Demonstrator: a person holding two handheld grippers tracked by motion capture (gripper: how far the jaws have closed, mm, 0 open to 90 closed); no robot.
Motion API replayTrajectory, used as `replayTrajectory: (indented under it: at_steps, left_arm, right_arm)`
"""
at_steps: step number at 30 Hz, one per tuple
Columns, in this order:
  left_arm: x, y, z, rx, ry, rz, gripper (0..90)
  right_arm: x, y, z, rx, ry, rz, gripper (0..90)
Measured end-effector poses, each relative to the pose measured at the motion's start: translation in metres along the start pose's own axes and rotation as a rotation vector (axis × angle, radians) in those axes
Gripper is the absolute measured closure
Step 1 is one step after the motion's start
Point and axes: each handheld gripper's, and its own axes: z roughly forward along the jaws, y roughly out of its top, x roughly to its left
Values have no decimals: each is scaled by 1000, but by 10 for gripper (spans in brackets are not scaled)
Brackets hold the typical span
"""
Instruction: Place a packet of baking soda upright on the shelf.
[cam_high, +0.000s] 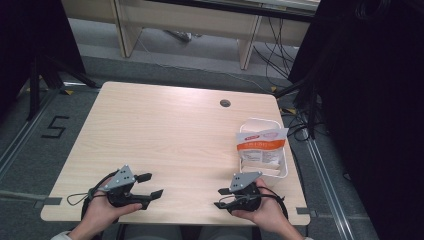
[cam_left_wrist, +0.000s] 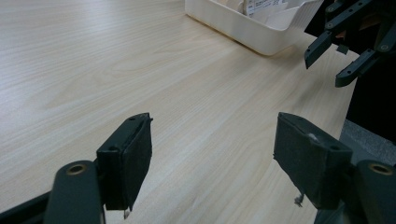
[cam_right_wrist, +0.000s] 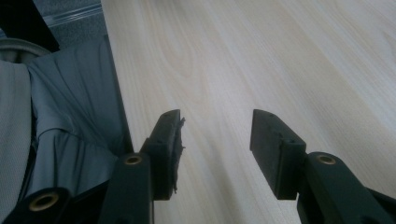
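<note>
At the near edge of the bench (cam_high: 165, 130), seen from the high view, the left hand-held gripper (cam_high: 150, 185) rests toward the near left corner and the right hand-held gripper (cam_high: 220, 198) toward the near right corner, each cupped from below by a hand, jaws apart with nothing between them and pointing inward at one another; this looks like a ready posture, kept low and clear of the goods so either one can set out freely. The white tray (cam_high: 282, 172) sits at the right edge of the bench, just beyond the right hand-held gripper, and an orange-and-white packet (cam_high: 260, 145) lies in it, tilted so that its top edge leans over the far rim; the tray seems meant to keep the packet gathered in one spot, close to the hand most likely to reach it. In the left gripper view the two black jaws stand wide over bare wood, the tray (cam_left_wrist: 243, 28) shows at the top with paper goods inside, and the right hand-held gripper (cam_left_wrist: 343, 58) hangs at the upper right, also parted. In the right gripper view the jaws are moderately open above bare bench (cam_right_wrist: 280, 56) beside its near edge, a grey garment (cam_right_wrist: 70, 121) beyond that edge, nothing gripped.
</note>
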Motion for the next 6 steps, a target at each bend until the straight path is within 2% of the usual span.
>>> replayTrajectory:
  at_steps: [4, 6]
  left_arm:
    - [1, 0, 1, 1, 1, 22, 271]
    - [1, 0, 1, -7, 8, 29, 273]
  right_arm:
    - [-1, -2, -1, -8, -13, 4, 538]
    - [-2, -3, -1, -5, -4, 4, 537]
